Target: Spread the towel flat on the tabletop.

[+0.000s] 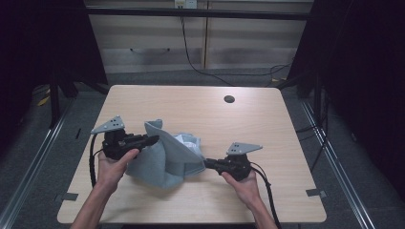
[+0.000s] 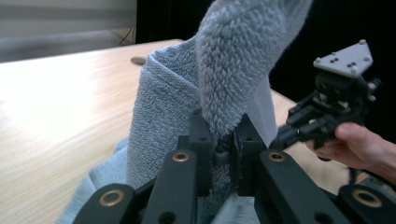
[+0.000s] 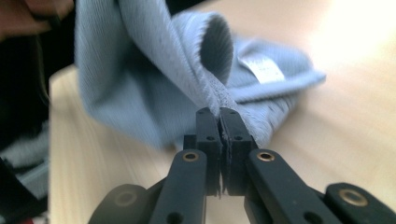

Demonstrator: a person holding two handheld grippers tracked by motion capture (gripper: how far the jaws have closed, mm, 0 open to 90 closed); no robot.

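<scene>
On the near half of the tabletop (image 1: 248, 114), a grey-blue towel (image 1: 165, 160) lies bunched in a loose heap between the person's two hands. The left tool (image 1: 152, 139) is clamped on a fold of the cloth, and that part stands pulled up above the heap; in the left gripper view the thick pile rises straight out from between the pinched jaws (image 2: 224, 135). The right tool (image 1: 208, 163) is closed on the thin hemmed edge (image 3: 219, 105) at the towel's right side, low by the tabletop, with a white label (image 3: 261, 67) showing on the cloth beyond it. As I read it, both holds are now taken, so the gripping is done. What is left looks like the main work: drawing the two held points apart to open the towel out, laying it flat, and then folding it, none of which has begun.
</scene>
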